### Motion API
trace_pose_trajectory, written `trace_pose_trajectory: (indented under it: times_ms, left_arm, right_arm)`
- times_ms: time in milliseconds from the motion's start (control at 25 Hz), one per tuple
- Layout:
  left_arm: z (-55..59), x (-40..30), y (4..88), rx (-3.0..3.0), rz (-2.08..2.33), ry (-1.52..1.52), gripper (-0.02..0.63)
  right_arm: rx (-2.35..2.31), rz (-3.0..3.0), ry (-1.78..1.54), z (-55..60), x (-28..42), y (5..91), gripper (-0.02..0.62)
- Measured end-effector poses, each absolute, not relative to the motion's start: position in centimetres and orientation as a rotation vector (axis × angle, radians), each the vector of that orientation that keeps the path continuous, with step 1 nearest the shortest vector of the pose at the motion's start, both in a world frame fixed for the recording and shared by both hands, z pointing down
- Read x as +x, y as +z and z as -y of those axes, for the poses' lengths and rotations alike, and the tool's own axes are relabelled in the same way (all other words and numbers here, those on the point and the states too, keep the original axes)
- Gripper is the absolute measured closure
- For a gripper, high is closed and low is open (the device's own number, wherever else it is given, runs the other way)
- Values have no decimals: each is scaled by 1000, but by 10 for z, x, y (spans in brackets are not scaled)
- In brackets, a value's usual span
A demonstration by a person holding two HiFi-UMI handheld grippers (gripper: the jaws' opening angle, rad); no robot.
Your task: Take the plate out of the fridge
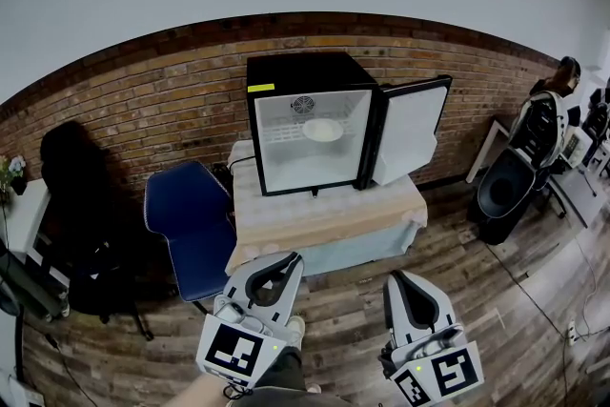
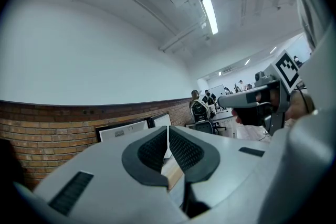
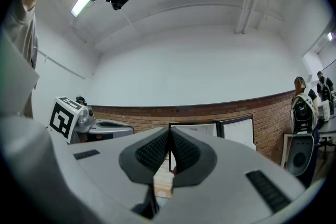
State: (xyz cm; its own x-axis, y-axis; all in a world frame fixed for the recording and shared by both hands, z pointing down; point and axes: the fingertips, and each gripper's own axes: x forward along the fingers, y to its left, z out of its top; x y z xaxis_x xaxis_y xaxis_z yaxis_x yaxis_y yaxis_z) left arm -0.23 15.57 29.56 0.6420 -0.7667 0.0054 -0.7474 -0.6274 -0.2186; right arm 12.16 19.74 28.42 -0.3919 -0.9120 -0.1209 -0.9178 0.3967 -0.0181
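Plate [image 1: 322, 130] removal has not really begun: the pale round dish lies on the wire shelf [image 1: 282, 134] in the upper half of the mini fridge [image 1: 295, 71], toward the right of that shelf and just under the small fan at the back wall. One step does look settled, since the fridge door [image 1: 410, 131] stands swung wide to the fridge's right and leaves the white interior fully exposed. Nothing else shows inside the fridge.

The fridge sits on a cloth-covered table [image 1: 324, 216] against the brick wall, with a blue chair [image 1: 186, 224] to the fridge's lower left.

Both tools hang well in front of the fridge, low in the head view and clear of the table. The left gripper [image 1: 289, 260] is clenched, its ribbed pads pressed together with nothing between them. The right gripper [image 1: 395, 281] is the same, jaws closed on empty air. Each gripper view looks past its own closed tips toward the fridge, which is some way off.

As I judge it, nearly everything is left to do: approach the fridge, part the jaws of one gripper, reach onto the shelf, take the plate by its rim, and draw it out past the open door. The shallow rim and the wire shelf could make the first pinch awkward.
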Motion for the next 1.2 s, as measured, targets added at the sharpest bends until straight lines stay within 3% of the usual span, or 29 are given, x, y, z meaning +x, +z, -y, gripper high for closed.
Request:
trace_pose_trajectory:
  times_ms: [1200]
  left_arm:
    - [18,3,321,-2756,-1240,-150,581]
  right_arm:
    - [-1708,-2567,-50,-18,129,312,565]
